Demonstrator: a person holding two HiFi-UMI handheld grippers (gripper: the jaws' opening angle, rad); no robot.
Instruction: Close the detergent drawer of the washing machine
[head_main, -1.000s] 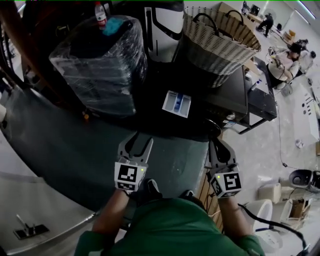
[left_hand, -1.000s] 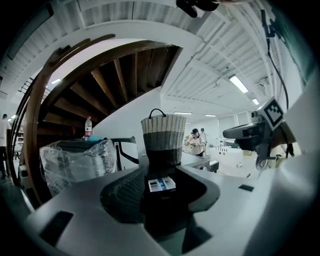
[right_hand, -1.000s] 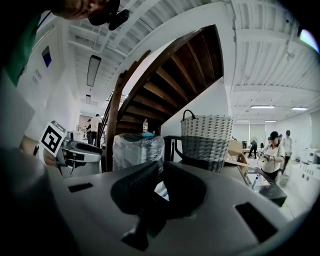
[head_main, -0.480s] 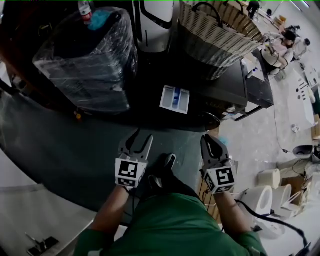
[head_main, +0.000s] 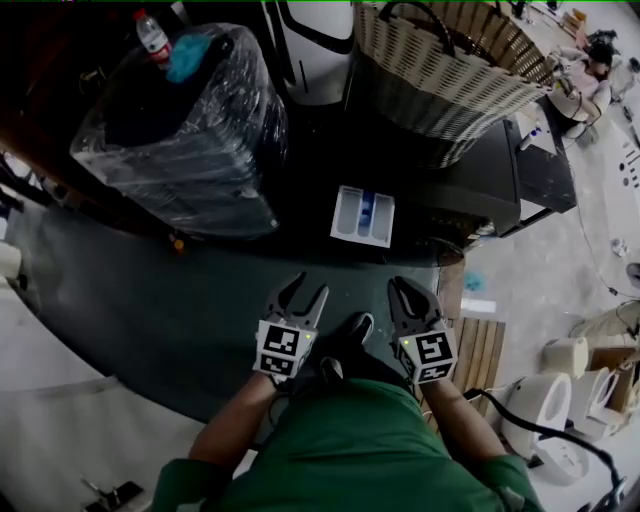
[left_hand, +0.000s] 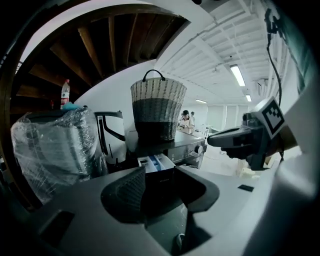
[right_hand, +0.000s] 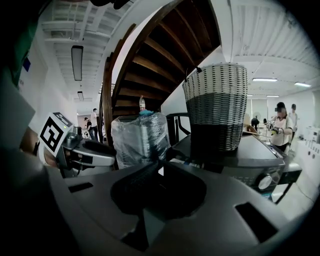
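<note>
The detergent drawer (head_main: 362, 215) juts open from the front of the washing machine (head_main: 480, 185), its white and blue compartments facing up, just below the wicker laundry basket (head_main: 440, 60). Both grippers point at it from well short. The left tongs (head_main: 302, 290) are spread and empty. The right tongs (head_main: 405, 288) are pressed together and empty, probably readied to push.

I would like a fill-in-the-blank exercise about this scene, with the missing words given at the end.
The detergent drawer of the washing machine stands ___.
On top of the machine rests a woven ___.
Of the left gripper and the right gripper, the one with jaws apart is the ___ one.
Missing words: open; basket; left.
</note>
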